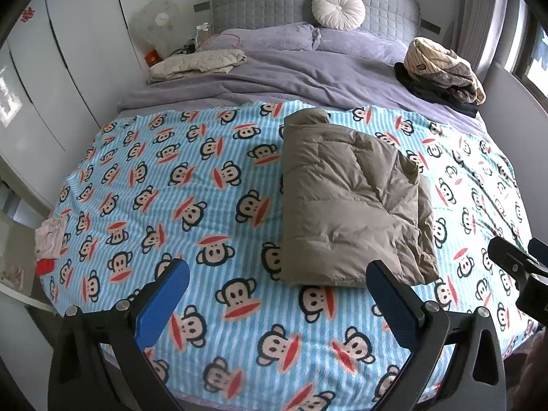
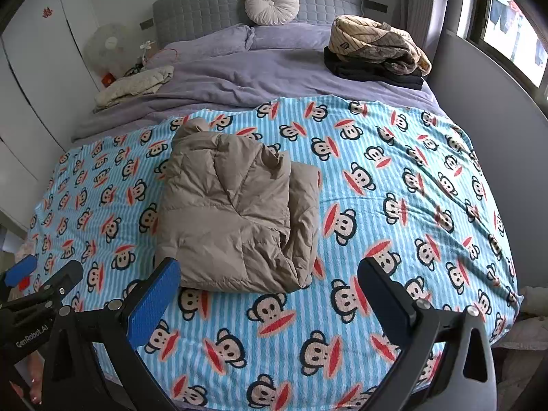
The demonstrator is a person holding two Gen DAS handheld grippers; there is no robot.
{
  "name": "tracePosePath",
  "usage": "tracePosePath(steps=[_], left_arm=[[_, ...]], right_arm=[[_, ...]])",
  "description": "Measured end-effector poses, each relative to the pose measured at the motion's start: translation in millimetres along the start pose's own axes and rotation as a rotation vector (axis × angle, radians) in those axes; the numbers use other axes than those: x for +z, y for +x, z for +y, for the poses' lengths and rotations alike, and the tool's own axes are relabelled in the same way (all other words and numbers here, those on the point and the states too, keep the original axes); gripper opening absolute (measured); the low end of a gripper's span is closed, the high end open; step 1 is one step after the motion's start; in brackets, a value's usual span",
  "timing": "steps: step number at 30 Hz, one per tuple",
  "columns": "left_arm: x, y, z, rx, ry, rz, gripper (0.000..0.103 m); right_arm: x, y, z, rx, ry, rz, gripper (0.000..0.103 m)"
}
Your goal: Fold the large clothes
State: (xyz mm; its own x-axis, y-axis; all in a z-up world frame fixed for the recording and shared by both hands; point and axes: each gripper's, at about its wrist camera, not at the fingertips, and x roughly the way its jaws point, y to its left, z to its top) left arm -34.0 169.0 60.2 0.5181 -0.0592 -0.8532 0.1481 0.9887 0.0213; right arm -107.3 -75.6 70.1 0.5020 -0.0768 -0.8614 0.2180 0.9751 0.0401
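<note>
I see the beige quilted puffer jacket (image 1: 352, 202) lying folded into a thick rectangular bundle on the blue striped monkey-print blanket (image 1: 191, 185) that covers the foot of the bed, just beyond both tools. My left gripper (image 1: 277, 294) hangs above the blanket with its blue-padded fingers (image 1: 164, 303) spread wide and holding nothing. My right gripper (image 2: 269, 294) is likewise spread apart, with nothing between its fingers.

I see a taupe puffer jacket (image 1: 352, 202) on a blanket (image 1: 205, 178) striped light blue and white, printed with red-mouthed monkey faces. Beyond it the duvet (image 1: 291, 78) is lavender, the quilted headboard (image 1: 274, 0) grey, the round cushion (image 1: 338, 8) cream.
</note>
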Motion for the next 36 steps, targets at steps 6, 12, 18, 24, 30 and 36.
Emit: tracePosePath(steps=[6,12,18,24,30,36], left_arm=[[-1.9,-0.8,2.8,0.002,-0.005,0.003,0.103],[-4.5,-1.1,6.9,0.009,-0.006,0.005,0.103],[-3.6,1.4,8.6,0.006,-0.007,0.009,0.103],[-3.1,2.2,8.6,0.006,-0.007,0.010,0.103],[-3.1,2.5,8.2,0.007,-0.007,0.010,0.103],[-2.8,3.4,8.0,0.008,-0.006,0.010,0.103]], right_arm=[[0.2,0.5,0.6,0.000,-0.001,-0.001,0.103],[-0.2,0.6,1.3,-0.003,-0.003,0.002,0.103],[-3.6,-0.5,0.0,-0.004,-0.001,0.004,0.103],[-4.0,-1.2,-0.3,-0.006,-0.001,0.004,0.103],[-2.7,0.0,0.6,-0.006,-0.003,0.004,0.103],[-2.2,0.4,0.6,-0.004,-0.005,0.005,0.103]])
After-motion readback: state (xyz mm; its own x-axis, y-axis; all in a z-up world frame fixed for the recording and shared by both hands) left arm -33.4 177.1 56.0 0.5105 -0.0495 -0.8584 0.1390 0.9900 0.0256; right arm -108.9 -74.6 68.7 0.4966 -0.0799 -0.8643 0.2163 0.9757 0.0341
